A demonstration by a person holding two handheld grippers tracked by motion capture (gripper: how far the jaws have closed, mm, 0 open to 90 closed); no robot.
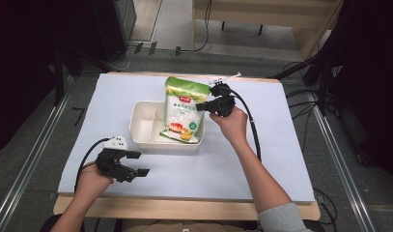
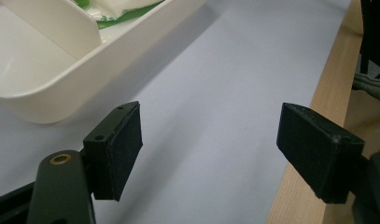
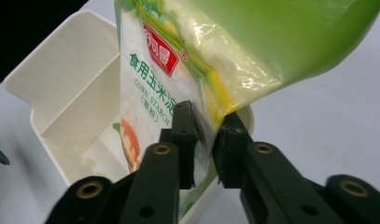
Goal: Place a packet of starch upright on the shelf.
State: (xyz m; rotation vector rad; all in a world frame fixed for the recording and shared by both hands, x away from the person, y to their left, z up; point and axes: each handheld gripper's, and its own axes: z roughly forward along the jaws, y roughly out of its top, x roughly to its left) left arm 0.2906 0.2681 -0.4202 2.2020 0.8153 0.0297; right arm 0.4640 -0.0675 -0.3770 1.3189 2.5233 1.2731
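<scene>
White plastic forms the divided bin (image 1: 142, 129) at the middle of the table (image 1: 261, 159), and we have a green-and-white bag of corn starch (image 1: 184, 111) lowered into its right-hand compartment, the bottom end down inside and the green top leaning out over the far rim. Our right gripper (image 1: 202, 106) is at the bag's right edge. In the right gripper view the two jaws bracket that edge (image 3: 204, 135) with a narrow gap between them; we cannot tell for certain whether the pads press on the film or have just let it go, though they look barely parted. Our left gripper (image 1: 141, 163) rests near the table's front left, well apart from the bin, with its jaws spread wide and nothing between them; its own view shows bare tabletop and the bin's near wall (image 2: 131, 42).

We judge the placing nearly done, and the risks lie in the release. The bag stands tilted rather than flat, so if we pull away sideways the film could catch on a pad and drag the bag out over the rim. It could also slump backward onto the table, since much of its length sits above the wall. A quick withdrawal might also nudge the light bin itself, as the left gripper is not steadying it.
</scene>
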